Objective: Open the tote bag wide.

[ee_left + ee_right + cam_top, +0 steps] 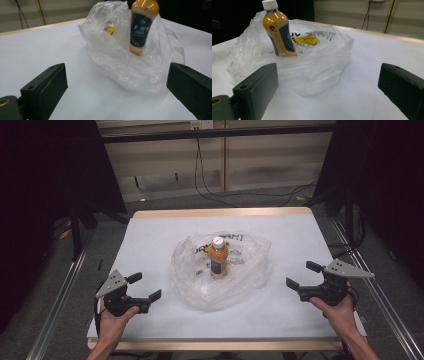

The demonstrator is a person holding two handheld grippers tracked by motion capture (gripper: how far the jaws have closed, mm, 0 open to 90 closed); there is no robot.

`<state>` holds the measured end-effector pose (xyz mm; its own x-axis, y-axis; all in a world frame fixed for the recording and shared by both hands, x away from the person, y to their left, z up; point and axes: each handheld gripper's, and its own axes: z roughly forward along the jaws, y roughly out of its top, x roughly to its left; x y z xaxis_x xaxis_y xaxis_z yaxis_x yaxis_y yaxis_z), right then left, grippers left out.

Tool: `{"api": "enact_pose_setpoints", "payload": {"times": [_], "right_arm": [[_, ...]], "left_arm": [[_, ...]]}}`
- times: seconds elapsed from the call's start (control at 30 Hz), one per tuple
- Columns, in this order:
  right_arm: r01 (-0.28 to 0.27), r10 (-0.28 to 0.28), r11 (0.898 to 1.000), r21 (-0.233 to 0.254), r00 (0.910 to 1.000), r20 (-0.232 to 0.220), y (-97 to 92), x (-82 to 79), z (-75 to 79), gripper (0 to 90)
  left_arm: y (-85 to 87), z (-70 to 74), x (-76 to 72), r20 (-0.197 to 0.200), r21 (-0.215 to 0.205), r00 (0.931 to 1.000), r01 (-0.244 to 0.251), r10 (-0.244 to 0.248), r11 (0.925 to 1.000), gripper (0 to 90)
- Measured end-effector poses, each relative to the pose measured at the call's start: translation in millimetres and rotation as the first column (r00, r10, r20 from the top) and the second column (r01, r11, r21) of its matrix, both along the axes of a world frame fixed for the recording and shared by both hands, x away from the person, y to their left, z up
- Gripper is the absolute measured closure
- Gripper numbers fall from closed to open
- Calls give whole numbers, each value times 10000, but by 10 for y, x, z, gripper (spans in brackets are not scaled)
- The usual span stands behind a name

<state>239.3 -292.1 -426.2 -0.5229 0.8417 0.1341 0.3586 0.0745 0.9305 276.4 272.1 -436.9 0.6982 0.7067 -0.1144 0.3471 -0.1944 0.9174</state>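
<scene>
Both claws stand wide apart and empty: left claw (144, 287) and right claw (301, 274) flank the plastic bag (220, 270), well clear of it, an orange bottle (218, 257) upright inside between them.

In the left gripper view the top edge cuts off the bottle (141, 25) above its shoulder, so its cap is out of sight. The crumpled plastic bag (130, 67) veils the bottle's base and a small yellow thing (110, 30), too blurred to name. In the right gripper view the bag's black lettering (317, 35) is creased and cannot be read whole
</scene>
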Motion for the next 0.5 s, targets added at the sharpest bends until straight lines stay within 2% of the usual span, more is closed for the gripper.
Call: {"api": "enact_pose_setpoints", "payload": {"times": [0.07,0.13,0.27,0.3,0.4,0.5], "right_arm": [[174,-174,9998,34,9998,-47,-38,-48,-36,30],[304,-304,9995,80,9995,-60,-84,-104,-64,32],[675,-674,9977,30,9976,-154,-169,-257,-111,36],[772,-772,9970,-41,9969,-127,-185,-307,-134,37],[971,-973,9952,-86,9952,-126,-245,-436,-208,36],[1128,-1132,9934,209,9935,157,-274,-472,-171,34]], "left_arm": [[43,-46,-13,-140,134,9999,52,-50,9999,28],[95,-74,-24,-301,10,9995,-138,138,9999,27],[159,-141,-102,-297,247,9988,-390,397,9989,28],[168,-159,-125,-296,429,9985,-448,461,9981,29],[188,-185,-153,-216,600,9994,-260,273,9979,30],[210,-176,-148,3,469,9992,-400,400,9981,26]]}}
